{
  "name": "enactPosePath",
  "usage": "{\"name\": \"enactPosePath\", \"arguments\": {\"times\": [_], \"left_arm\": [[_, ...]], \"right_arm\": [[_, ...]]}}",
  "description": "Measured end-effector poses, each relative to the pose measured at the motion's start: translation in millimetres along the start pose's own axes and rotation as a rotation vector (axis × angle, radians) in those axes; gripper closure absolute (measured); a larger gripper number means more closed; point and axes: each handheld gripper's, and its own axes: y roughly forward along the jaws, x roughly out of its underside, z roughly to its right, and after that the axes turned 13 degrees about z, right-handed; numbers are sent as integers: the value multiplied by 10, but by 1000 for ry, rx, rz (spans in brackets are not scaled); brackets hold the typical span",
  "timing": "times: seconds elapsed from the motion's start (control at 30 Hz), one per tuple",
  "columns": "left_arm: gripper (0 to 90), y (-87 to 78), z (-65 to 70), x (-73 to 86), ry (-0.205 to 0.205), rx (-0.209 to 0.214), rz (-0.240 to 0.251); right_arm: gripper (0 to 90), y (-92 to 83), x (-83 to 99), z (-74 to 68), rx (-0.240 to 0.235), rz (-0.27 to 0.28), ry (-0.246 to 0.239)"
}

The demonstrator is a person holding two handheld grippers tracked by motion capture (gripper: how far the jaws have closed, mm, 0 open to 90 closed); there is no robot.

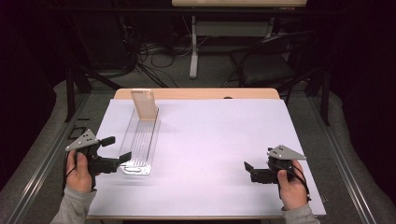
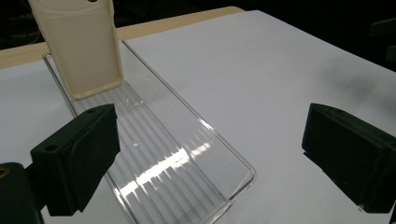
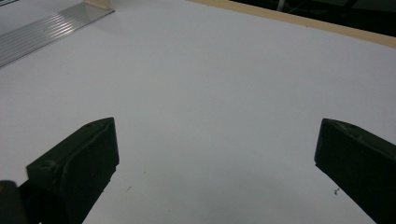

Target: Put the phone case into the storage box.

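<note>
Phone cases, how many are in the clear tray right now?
1. A beige phone case stands upright at the far end of the clear tray, leaning back slightly. The rest of the tray holds nothing. The left gripper is open at the tray's near end.

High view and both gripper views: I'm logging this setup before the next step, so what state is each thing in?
Clear ribbed tray: flat on the white table cover, holding just the case.
Beige phone case: upright at the tray's far end, leaning.
Left gripper: open, jaws astride the tray's near end.
Right gripper: open, holding nothing, over the bare cover.
</note>
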Motion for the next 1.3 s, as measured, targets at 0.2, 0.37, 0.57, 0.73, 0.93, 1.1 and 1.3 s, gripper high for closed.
{"name": "enactPosePath", "arguments": {"times": [0.2, 0.37, 0.57, 0.73, 0.93, 1.1, 1.3], "left_arm": [[44, -41, -19, 106, -10, -24, 15], [44, -66, -24, 199, -18, -38, 24], [44, -83, -38, 297, -2, -67, 20], [44, -105, -62, 372, -10, -81, 19], [44, -111, -89, 461, -12, -99, 18], [44, -134, -103, 504, -19, -115, 35], [44, -152, -107, 530, 2, -122, 42]], "right_arm": [[0, -30, 101, 27, 24, -6, 0], [0, -65, 176, 47, 41, -6, 18], [0, -92, 232, 60, 64, 8, 29], [0, -91, 275, 76, 65, -3, 30], [0, -78, 332, 107, 58, -9, 35], [0, -99, 354, 136, 55, 1, 37], [0, -115, 390, 174, 71, -4, 31]]}}
